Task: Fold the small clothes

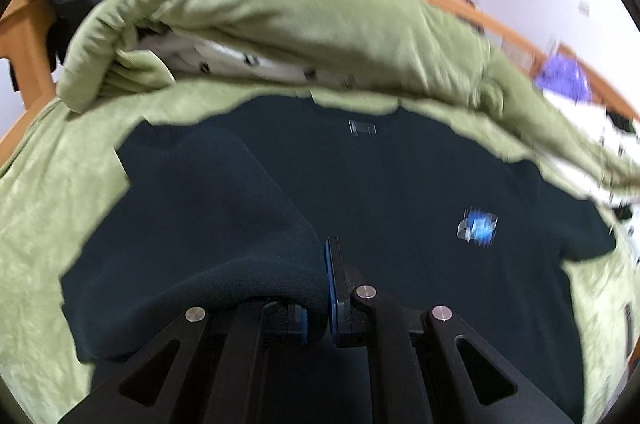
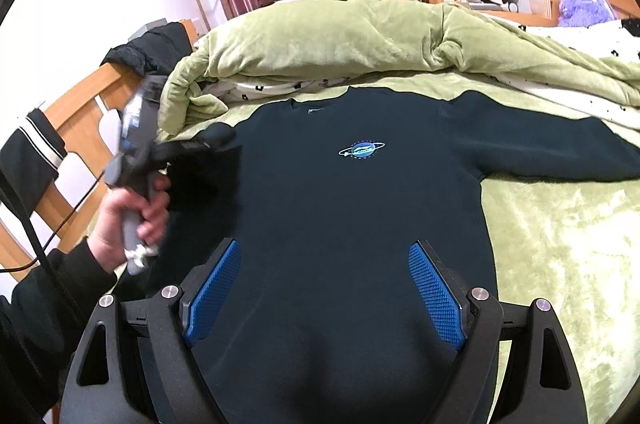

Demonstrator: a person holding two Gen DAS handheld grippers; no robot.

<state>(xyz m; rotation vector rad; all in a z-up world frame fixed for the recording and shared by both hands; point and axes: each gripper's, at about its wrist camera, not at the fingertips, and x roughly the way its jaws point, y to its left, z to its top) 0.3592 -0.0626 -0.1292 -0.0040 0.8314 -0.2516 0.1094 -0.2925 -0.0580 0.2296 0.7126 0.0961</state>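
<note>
A dark sweatshirt [image 2: 352, 208] lies chest-up on a green bedspread [image 2: 560, 244], one sleeve [image 2: 560, 148] stretched out to the side; the left gripper [image 1: 326, 288], jaws clamped on the other sleeve's cuff [image 1: 256, 264], carries it in over the chest, the first fold apparently under way. The right gripper [image 2: 324, 292] hovers above the hem, fingers spread wide and empty; next, the cuff likely needs laying flat across the body before the outstretched sleeve is taken.

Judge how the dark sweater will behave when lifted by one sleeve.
Probably floppy: the sleeve sags in a curve from the shut left gripper. The sweater looks thick, so likely heavyish. Its knit probably grips the pads.
</note>
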